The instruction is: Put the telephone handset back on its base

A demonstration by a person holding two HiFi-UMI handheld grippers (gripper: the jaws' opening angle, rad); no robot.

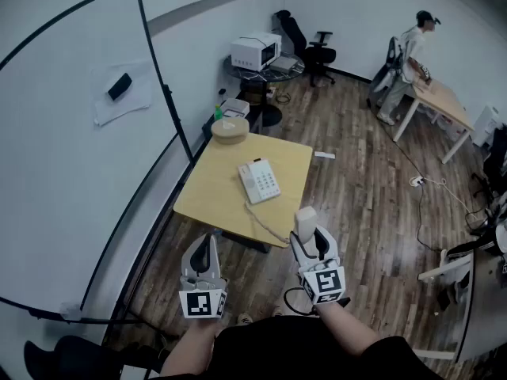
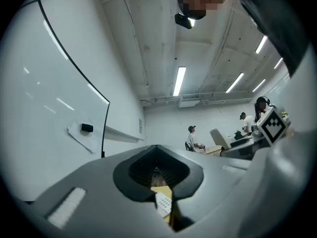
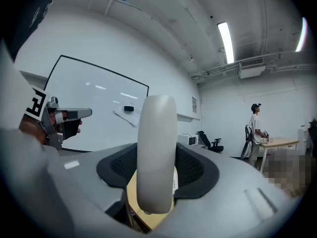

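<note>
In the head view the white telephone base (image 1: 259,182) with its keypad lies on the light wooden table (image 1: 207,200). Its curly cord (image 1: 265,224) runs off the table's near edge toward me. My right gripper (image 1: 307,240) is shut on the white handset (image 1: 306,222), which stands upright between the jaws just off the table's near corner. The right gripper view shows the handset (image 3: 156,152) filling the gap of that gripper (image 3: 157,192). My left gripper (image 1: 204,253) hangs beside it, shut and holding nothing. Through the left gripper (image 2: 156,150) a bit of the base (image 2: 163,202) shows.
A round tan object (image 1: 229,130) sits on the table's far corner. A large whiteboard (image 1: 79,133) stands along the left. Behind are a round table with a white appliance (image 1: 256,51), an office chair (image 1: 310,44), a person (image 1: 412,54) at a desk, and cables (image 1: 417,181) on the wooden floor.
</note>
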